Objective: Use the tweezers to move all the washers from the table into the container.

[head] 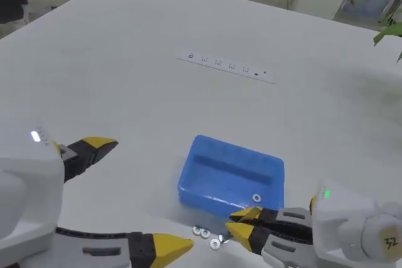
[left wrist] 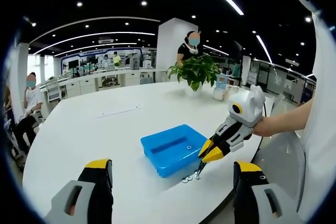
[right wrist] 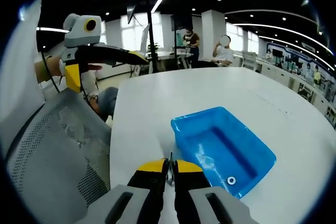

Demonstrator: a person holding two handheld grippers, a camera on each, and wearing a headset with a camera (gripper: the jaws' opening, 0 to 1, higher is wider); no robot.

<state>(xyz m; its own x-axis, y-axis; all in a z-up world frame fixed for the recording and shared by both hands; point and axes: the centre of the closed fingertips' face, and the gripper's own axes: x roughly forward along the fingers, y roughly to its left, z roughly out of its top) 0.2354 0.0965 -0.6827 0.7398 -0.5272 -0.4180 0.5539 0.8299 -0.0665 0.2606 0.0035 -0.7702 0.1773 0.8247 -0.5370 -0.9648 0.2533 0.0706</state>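
Note:
A blue container (head: 229, 177) sits on the white table (head: 125, 61) with one washer (head: 256, 198) inside, near its front right corner. Three washers (head: 205, 233) lie on the table just in front of it. My right gripper (head: 233, 221) is shut on the thin metal tweezers (head: 224, 238), whose tips hang right by the loose washers (left wrist: 187, 179). In the right gripper view the tweezers (right wrist: 170, 162) stick out between the closed jaws, beside the container (right wrist: 226, 153). My left gripper (head: 147, 194) stands open to the left of the container, with nothing between its jaws.
A flush socket strip (head: 225, 65) lies in the table beyond the container. A mesh chair (right wrist: 58, 150) stands at the near table edge. A potted plant (left wrist: 195, 71) is at the far end. People sit and stand in the background.

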